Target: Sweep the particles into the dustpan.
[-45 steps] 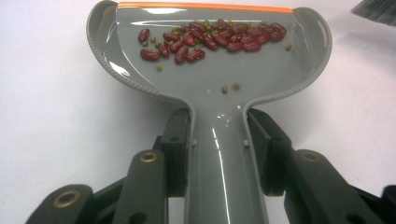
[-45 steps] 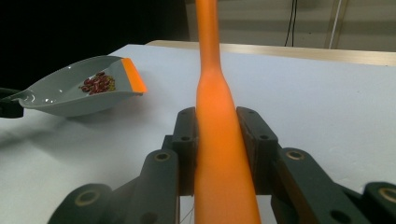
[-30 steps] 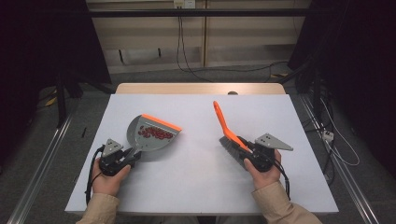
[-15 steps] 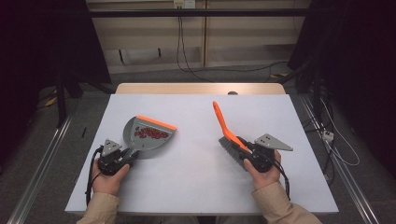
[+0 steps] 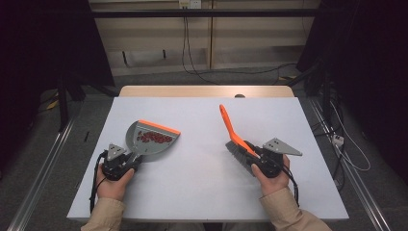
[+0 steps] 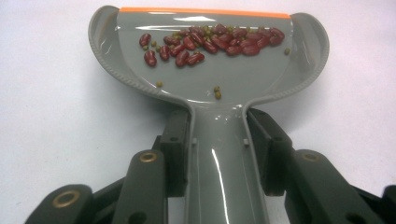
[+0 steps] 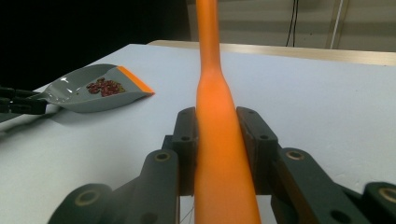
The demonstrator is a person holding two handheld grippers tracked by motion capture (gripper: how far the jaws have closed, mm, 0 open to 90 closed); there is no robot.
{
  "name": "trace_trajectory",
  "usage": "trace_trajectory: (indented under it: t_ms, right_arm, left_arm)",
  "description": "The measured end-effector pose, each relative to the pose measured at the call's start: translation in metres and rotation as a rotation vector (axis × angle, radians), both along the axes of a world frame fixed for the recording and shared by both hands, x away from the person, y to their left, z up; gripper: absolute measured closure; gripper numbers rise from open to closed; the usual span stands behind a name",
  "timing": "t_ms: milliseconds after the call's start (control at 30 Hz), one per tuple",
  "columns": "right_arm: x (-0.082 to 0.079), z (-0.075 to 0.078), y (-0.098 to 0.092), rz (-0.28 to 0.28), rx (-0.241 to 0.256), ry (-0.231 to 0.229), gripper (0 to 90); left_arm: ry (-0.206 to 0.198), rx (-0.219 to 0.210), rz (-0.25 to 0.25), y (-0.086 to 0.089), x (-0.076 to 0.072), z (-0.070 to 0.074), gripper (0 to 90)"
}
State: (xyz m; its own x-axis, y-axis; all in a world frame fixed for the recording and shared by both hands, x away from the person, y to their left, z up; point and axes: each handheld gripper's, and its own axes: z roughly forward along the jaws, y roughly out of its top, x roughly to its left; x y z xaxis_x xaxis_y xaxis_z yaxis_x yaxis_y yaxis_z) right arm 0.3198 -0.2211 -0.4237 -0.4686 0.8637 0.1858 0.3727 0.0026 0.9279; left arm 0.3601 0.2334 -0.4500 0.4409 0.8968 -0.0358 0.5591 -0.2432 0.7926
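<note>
Near the front edge of the desk (image 5: 202, 110), the left gripper (image 5: 126, 162) squeezes the handle of the grey dustpan (image 5: 151, 138). The right gripper (image 5: 251, 159) squeezes the orange brush (image 5: 230, 127). The pan holds red beans (image 5: 155, 137) and points toward the back right. The brush sits well apart, its handle pointing up and back.
</note>
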Motion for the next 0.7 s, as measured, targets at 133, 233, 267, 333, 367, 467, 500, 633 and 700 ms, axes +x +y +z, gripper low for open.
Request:
trace_trajectory:
  t_ms: [133, 233, 267, 333, 367, 467, 500, 633, 700]
  right_arm:
    - [0.0, 0.0, 0.0, 0.002, -0.002, 0.0, 71.0]
    - [0.0, 0.0, 0.0, 0.001, -0.001, -0.001, 71.0]
    - [0.0, 0.0, 0.0, -0.001, -0.002, -0.003, 71.0]
    - [0.0, 0.0, -0.001, -0.001, -0.002, -0.002, 70.9]
    - [0.0, 0.0, -0.001, -0.001, -0.003, -0.003, 71.0]
    - [0.0, -0.001, -0.001, 0.0, -0.003, 0.001, 70.9]
    - [0.0, -0.001, 0.0, 0.0, -0.005, 0.001, 71.0]
    - [-0.001, -0.001, 0.0, 0.0, -0.005, 0.0, 70.9]
    - [-0.001, -0.001, -0.001, -0.002, -0.005, 0.0, 71.0]
  left_arm:
    - [0.001, -0.006, 0.002, 0.0, 0.0, 0.0, 62.1]
    - [-0.006, -0.012, 0.002, 0.0, -0.001, 0.0, 61.7]
    - [-0.007, -0.013, 0.0, 0.0, -0.001, 0.0, 61.5]
    - [-0.008, -0.004, -0.014, -0.001, -0.003, 0.001, 59.7]
    - [-0.008, -0.007, -0.022, -0.001, -0.003, 0.001, 57.6]
    - [-0.003, -0.003, -0.033, -0.002, -0.005, 0.001, 52.4]
    - [-0.003, -0.004, -0.038, -0.003, -0.005, 0.001, 51.6]
    - [0.001, -0.014, -0.046, -0.003, -0.009, 0.003, 50.8]
    - [0.001, -0.009, -0.055, -0.003, -0.012, 0.004, 50.5]
